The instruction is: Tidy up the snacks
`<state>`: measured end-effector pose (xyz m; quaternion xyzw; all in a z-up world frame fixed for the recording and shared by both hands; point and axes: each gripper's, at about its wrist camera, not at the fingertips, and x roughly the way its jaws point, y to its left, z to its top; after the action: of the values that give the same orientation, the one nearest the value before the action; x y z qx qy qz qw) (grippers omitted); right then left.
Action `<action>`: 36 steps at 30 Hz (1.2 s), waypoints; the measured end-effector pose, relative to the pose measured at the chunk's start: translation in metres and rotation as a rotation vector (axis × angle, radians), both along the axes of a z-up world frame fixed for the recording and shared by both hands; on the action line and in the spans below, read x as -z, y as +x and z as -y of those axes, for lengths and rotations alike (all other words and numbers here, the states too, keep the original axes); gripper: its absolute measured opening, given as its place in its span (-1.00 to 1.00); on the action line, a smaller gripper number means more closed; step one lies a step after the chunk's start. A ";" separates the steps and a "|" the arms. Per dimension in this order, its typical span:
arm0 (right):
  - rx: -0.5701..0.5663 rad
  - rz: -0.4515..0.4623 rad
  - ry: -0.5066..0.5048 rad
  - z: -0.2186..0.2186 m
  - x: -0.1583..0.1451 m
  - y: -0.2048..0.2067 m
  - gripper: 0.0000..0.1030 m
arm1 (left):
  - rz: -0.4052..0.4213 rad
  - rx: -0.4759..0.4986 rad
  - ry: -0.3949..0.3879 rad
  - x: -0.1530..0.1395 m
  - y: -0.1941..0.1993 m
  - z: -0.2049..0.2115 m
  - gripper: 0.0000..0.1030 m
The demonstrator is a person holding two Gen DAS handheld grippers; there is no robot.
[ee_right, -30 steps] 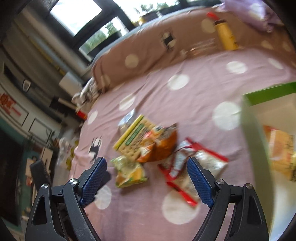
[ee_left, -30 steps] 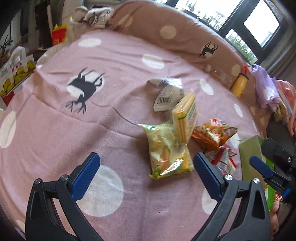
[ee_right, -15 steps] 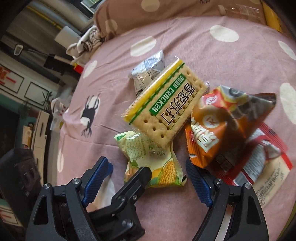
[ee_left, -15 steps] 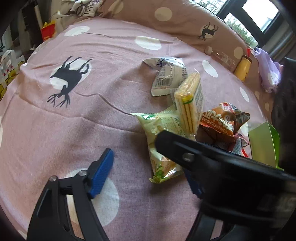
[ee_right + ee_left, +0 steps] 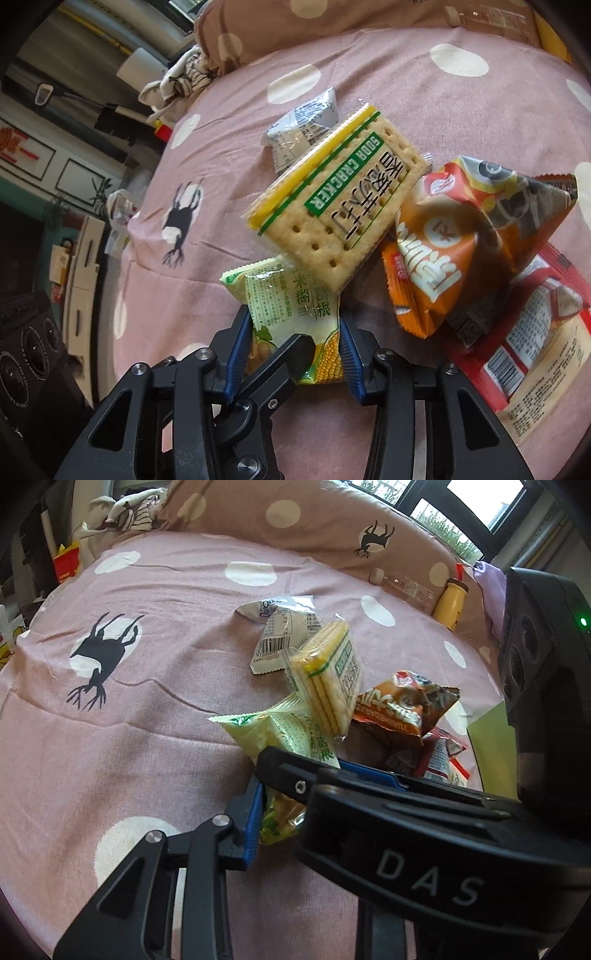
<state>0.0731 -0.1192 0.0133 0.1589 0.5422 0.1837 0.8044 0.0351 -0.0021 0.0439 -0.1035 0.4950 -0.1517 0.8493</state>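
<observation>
A pale green corn snack packet [image 5: 291,314] lies on the pink spotted bedspread, and my right gripper [image 5: 293,350] is shut on its near end. The packet also shows in the left wrist view [image 5: 280,738]. A soda cracker pack [image 5: 340,210] leans on it, beside an orange chip bag [image 5: 461,243], a red-and-white packet [image 5: 532,339] and a grey-white packet [image 5: 303,129]. My left gripper [image 5: 280,808] is at the same green packet; only its left blue pad [image 5: 253,823] shows, the right gripper's body [image 5: 406,834] hides the other.
A green box edge [image 5: 495,746] stands right of the pile. A yellow bottle [image 5: 452,602] and a clear bottle [image 5: 402,587] lie against the spotted pillow [image 5: 295,520] at the back. Clothes [image 5: 125,513] lie at the far left corner.
My right gripper has moved in from the right, lowered to the pile and closed on the green corn packet. It now crosses the left wrist view, and the left gripper has narrowed.
</observation>
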 end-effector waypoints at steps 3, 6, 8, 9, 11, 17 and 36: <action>-0.001 0.019 0.005 -0.001 -0.008 -0.009 -0.10 | 0.006 0.002 0.000 -0.007 -0.009 -0.001 -0.50; 0.000 0.060 0.024 0.000 -0.020 -0.021 -0.10 | 0.048 0.007 0.018 -0.020 -0.019 0.002 -0.50; 0.007 0.080 0.025 0.002 -0.027 -0.026 -0.10 | 0.071 0.016 0.017 -0.027 -0.024 0.002 -0.50; 0.011 0.092 0.026 0.003 -0.031 -0.029 -0.10 | 0.082 0.019 0.018 -0.030 -0.027 0.003 -0.50; 0.017 0.116 0.029 0.004 -0.037 -0.034 -0.10 | 0.107 0.027 0.018 -0.036 -0.032 0.004 -0.50; 0.044 0.175 0.024 0.008 -0.051 -0.047 -0.10 | 0.167 0.033 0.020 -0.048 -0.042 0.010 -0.50; 0.064 0.237 0.018 0.015 -0.072 -0.063 -0.10 | 0.147 0.083 -0.074 -0.059 -0.047 0.012 -0.31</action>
<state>0.0098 -0.1344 0.0853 0.1603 0.4362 0.1803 0.8669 -0.0122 -0.0142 0.1026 -0.1027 0.4292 -0.2123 0.8719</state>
